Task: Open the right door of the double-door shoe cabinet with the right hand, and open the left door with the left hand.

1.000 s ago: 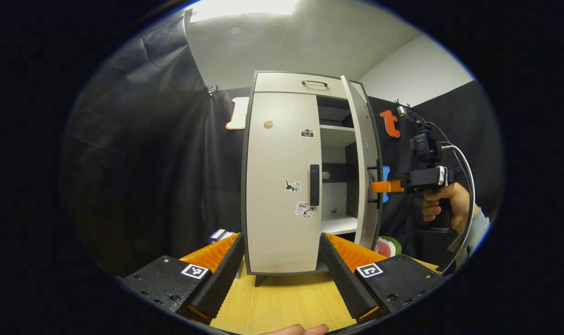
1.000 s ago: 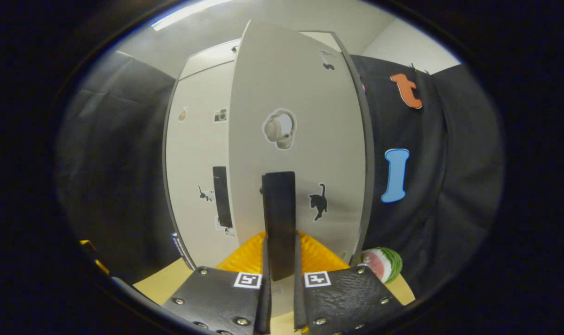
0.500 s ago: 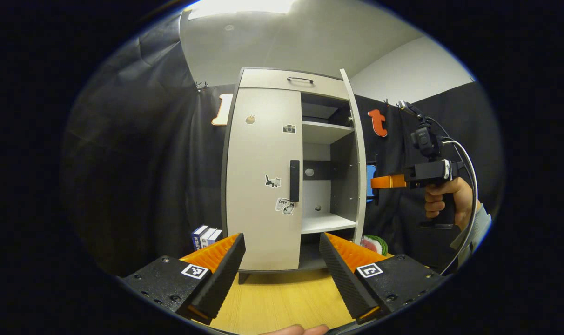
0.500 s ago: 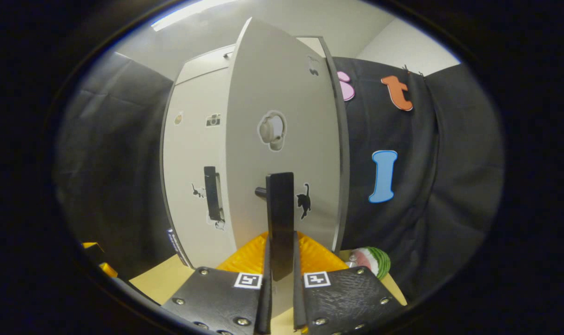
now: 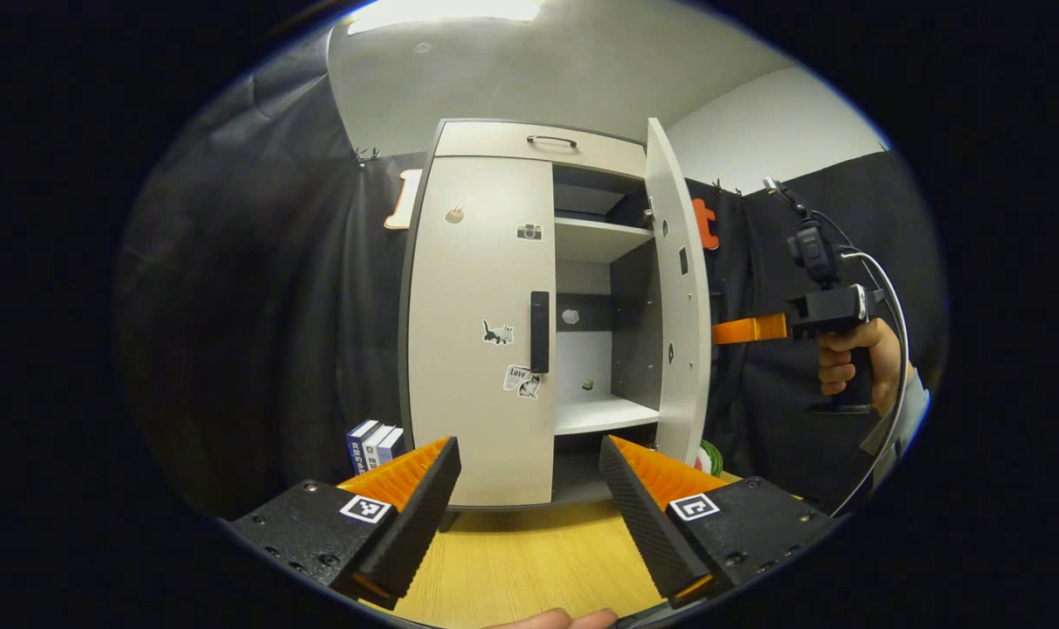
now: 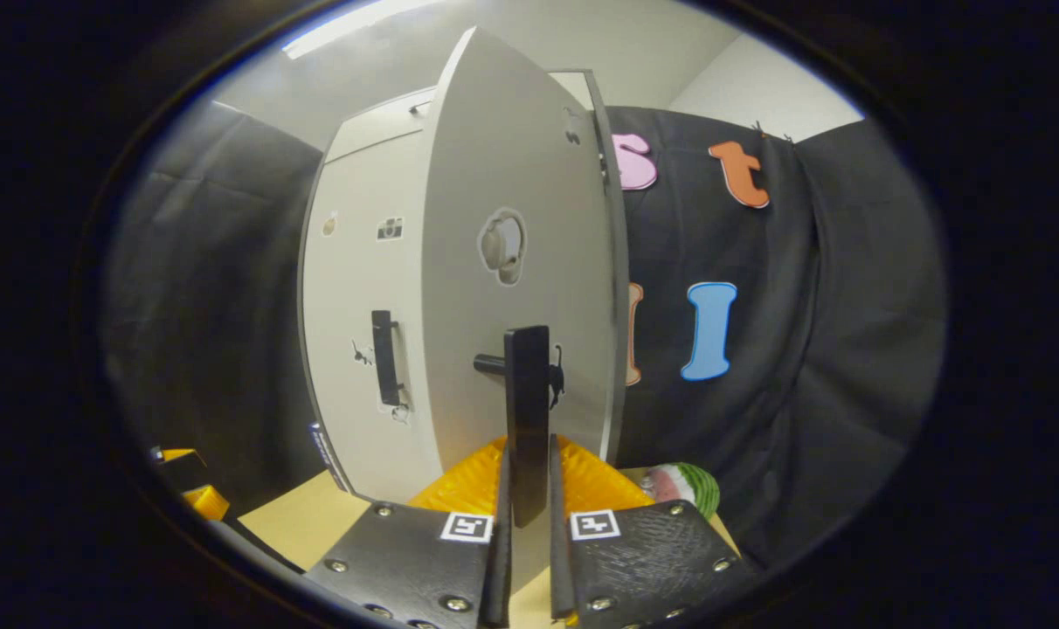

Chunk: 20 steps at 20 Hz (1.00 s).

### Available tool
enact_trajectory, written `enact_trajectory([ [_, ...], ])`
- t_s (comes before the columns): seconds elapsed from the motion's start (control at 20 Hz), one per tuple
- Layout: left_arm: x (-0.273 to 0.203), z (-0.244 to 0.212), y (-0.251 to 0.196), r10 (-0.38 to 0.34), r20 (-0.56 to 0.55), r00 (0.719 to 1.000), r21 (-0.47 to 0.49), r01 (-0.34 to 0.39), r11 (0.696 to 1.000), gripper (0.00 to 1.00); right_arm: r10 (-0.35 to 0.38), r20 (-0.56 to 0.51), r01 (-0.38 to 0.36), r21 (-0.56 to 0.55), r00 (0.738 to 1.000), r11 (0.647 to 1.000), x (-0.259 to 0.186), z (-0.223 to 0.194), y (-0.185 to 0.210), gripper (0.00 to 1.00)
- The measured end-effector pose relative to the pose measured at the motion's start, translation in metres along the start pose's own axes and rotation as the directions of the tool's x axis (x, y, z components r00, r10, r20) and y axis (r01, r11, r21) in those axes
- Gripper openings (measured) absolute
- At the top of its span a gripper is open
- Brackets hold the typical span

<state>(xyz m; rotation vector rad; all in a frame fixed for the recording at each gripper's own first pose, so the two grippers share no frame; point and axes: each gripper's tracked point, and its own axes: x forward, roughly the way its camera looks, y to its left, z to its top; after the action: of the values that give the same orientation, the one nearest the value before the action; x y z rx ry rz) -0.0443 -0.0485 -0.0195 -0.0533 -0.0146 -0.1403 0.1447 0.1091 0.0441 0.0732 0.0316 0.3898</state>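
A few upright books point(image 5: 374, 443) stand together on the wooden table point(image 5: 529, 568), at its far left. A watermelon-patterned thing point(image 6: 688, 486) lies on the table against the black cloth, over at the right.

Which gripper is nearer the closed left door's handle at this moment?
Left. The left gripper hangs open in front of the left door's handle, short of it. The right gripper is shut on the right door's handle, out on the swung-open door.

Wood table point(image 5: 529, 568) — cabinet point(image 5: 481, 332), books point(image 5: 372, 444), melon toy point(image 6: 688, 486) on it.
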Motion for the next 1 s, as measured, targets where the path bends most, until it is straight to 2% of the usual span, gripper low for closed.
enact_trajectory([
  [0.1,0.003,-0.004,0.007,0.019,-0.008,1.000,-0.002,-0.019,1.000,0.99,-0.026,0.009,0.026,0.005,1.000,1.000,-0.004,0.002,-0.017,0.18],
  [0.15,0.007,-0.005,0.009,0.023,-0.011,1.000,-0.010,-0.023,1.000,1.00,-0.049,0.017,0.049,0.010,0.999,0.999,-0.009,0.001,-0.028,0.07],
  [0.35,0.016,-0.013,0.017,0.042,-0.033,0.999,-0.036,-0.043,0.998,1.00,-0.181,0.023,0.180,0.037,0.983,0.983,-0.011,0.004,-0.087,0.07],
  [0.4,0.018,-0.014,0.020,0.051,-0.038,0.998,-0.035,-0.052,0.998,1.00,-0.133,0.021,0.132,0.065,0.991,0.989,0.003,0.000,-0.093,0.01],
  [0.5,0.023,-0.016,0.021,0.056,-0.042,0.998,-0.029,-0.058,0.998,1.00,-0.050,0.021,0.047,0.135,0.999,0.990,-0.001,0.001,-0.089,0.03],
  [0.55,0.026,-0.018,0.020,0.054,-0.047,0.997,-0.027,-0.056,0.998,1.00,-0.037,0.031,0.033,0.140,0.999,0.990,0.001,0.001,-0.093,0.03],
  [0.7,0.034,-0.024,0.023,0.061,-0.069,0.996,-0.017,-0.062,0.998,1.00,-0.045,0.031,0.042,0.099,0.998,0.994,-0.001,0.000,-0.095,0.03],
  [0.9,0.047,-0.024,0.024,0.076,-0.070,0.995,0.002,-0.076,0.997,1.00,-0.072,0.021,0.069,0.108,0.997,0.992,-0.009,-0.006,-0.095,0.03],
  [0.95,0.054,-0.022,0.025,0.077,-0.062,0.995,-0.006,-0.077,0.997,1.00,-0.087,0.034,0.084,0.093,0.996,0.992,-0.009,-0.007,-0.100,0.05],
  [1.0,0.062,-0.019,0.020,0.051,-0.050,0.997,-0.026,-0.052,0.998,1.00,-0.123,0.045,0.119,0.077,0.991,0.990,-0.018,-0.007,-0.108,0.13],
])
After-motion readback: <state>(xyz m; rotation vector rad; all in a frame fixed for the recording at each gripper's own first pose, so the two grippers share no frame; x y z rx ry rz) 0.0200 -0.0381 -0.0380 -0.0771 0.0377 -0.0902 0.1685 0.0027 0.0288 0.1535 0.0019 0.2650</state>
